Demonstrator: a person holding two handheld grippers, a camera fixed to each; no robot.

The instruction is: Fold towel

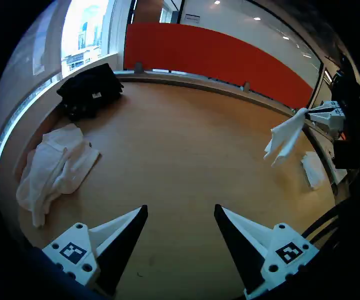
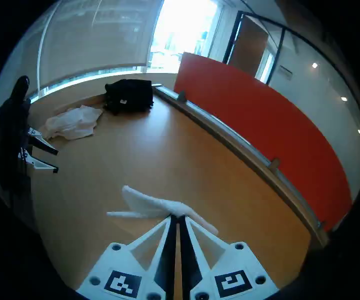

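the wooden worktop (image 1: 180,150) carries a black bag (image 1: 89,89) and a crumpled heap of white cloth (image 1: 55,167) at its far side. the towel (image 2: 152,205) hangs limp above it, pinched in the right tool (image 2: 177,220), whose fingers press together on it. the left tool (image 1: 180,206) is spread apart, empty. no fold looks made yet (a small white bundle (image 1: 312,170) may be a finished one, too blurred to tell); laying flat and folding remain.
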